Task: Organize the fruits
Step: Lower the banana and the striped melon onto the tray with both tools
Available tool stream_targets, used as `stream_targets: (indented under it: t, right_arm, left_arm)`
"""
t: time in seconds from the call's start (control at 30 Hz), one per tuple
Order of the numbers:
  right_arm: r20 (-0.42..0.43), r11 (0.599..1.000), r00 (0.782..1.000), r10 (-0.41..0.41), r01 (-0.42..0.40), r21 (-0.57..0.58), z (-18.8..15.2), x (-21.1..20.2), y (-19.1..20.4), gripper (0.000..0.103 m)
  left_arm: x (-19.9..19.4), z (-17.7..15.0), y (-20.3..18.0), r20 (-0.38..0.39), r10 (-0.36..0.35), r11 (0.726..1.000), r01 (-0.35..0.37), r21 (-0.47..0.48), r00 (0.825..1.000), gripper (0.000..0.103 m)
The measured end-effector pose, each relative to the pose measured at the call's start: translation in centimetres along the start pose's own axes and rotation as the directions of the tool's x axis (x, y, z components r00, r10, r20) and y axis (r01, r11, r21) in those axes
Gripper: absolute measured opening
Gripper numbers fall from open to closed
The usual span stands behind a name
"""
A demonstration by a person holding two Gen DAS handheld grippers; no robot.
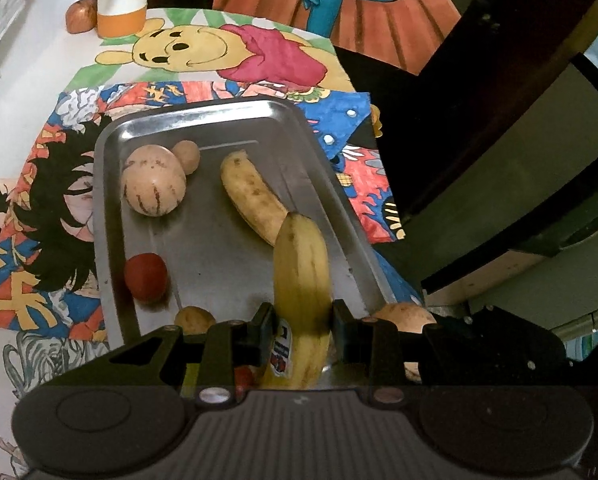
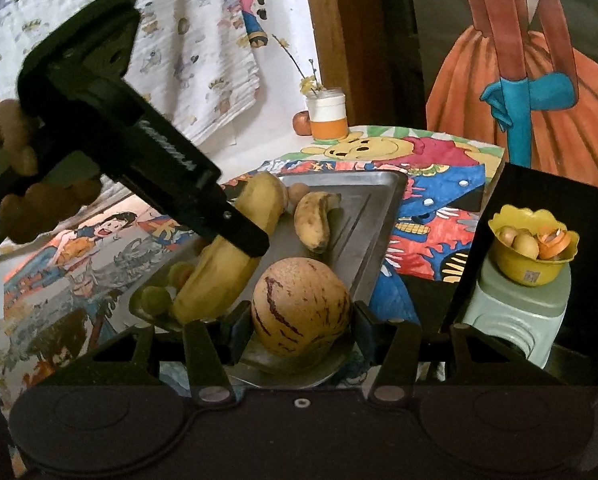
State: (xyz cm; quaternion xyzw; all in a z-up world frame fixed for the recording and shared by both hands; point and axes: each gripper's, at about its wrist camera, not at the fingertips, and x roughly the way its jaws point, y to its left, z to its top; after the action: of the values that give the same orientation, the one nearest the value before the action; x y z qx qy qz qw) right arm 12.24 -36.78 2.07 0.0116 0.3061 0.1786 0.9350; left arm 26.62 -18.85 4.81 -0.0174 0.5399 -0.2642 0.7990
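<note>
**Both grippers clamped on fruit over the metal tray**

The left gripper (image 1: 303,330) reaches in over the near edge of the metal tray (image 1: 203,120), its two fingers pressed against the sides of a yellow banana (image 1: 301,264). The banana runs forward between the pads, its tip pointing into the tray; a sticker shows on its skin near the left finger. From the right wrist view, this gripper slants down from the upper left, a hand (image 2: 15,168) wrapped around its handle.

The right gripper (image 2: 299,324) is level and low at the tray's near corner, its fingers closed against the flanks of a pepino melon (image 2: 301,306), round, tan-yellow, streaked with dark purple.

Lying loose in the tray are a second striped melon (image 1: 153,186), a spotted banana (image 1: 253,196), a red fruit (image 1: 145,276) and some small brown round fruits (image 1: 187,155). The tray sits on a cartoon-printed cloth (image 1: 259,52). Well off to the right stands a yellow bowl (image 2: 533,270) holding more small fruit.
</note>
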Motion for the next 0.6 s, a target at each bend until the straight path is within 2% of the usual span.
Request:
stream_targets:
  t: [0.13, 0.6]
  right_arm:
    - [0.012, 1.0, 1.0, -0.018, 0.018, -0.017, -0.4, 0.1, 0.5, 0.055]
    - [0.041, 0.996, 0.996, -0.075, 0.077, -0.046, -1.0, 0.3, 1.6, 0.055]
  left_arm:
    - [0.7, 0.1, 0.4, -0.011, 0.021, 1.0, -0.021, -0.005, 1.0, 0.033]
    - [1.9, -0.2, 1.2, -0.015, 0.017, 0.999, -0.018, -0.035, 1.0, 0.033]
